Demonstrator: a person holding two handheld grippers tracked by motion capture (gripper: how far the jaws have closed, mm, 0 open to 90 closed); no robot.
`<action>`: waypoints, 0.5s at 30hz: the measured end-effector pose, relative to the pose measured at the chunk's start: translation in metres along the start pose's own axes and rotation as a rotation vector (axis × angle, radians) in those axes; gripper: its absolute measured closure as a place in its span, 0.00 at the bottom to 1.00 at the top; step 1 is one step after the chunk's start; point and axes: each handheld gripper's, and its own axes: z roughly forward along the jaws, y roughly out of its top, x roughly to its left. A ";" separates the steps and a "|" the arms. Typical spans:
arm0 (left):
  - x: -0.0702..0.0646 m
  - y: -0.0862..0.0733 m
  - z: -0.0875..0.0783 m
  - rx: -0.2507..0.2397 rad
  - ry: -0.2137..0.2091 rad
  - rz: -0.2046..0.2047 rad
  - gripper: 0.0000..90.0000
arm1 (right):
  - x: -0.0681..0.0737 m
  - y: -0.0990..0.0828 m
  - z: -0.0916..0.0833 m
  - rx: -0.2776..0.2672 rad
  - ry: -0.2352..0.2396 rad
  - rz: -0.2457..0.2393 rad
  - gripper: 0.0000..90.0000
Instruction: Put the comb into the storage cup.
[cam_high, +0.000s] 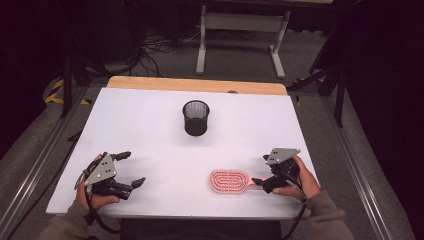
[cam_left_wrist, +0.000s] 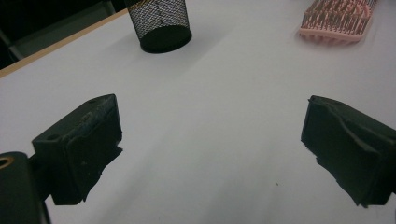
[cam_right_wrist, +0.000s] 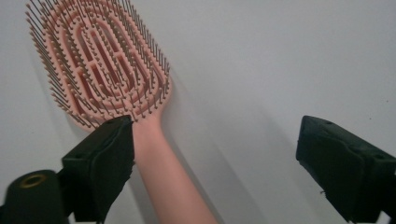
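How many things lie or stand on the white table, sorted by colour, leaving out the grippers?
Black: 1, the mesh cup
Pink: 1, the hairbrush
Total: 2

My white table (cam_high: 150, 125) has a black mesh cup (cam_high: 195, 117) standing upright on it, and nearer to me than the cup, off toward my right, a pink hairbrush (cam_high: 229, 181) lies bristles up
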 end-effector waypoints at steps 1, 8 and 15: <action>0.000 0.000 0.000 0.001 0.001 0.002 0.07 | 0.000 0.000 0.000 0.004 0.006 -0.001 0.10; 0.000 0.000 0.000 0.005 0.002 0.001 0.07 | 0.004 0.006 0.006 0.073 0.095 -0.046 0.08; 0.000 0.000 0.000 0.006 0.002 0.001 0.07 | 0.009 0.006 0.019 0.178 0.135 -0.101 0.17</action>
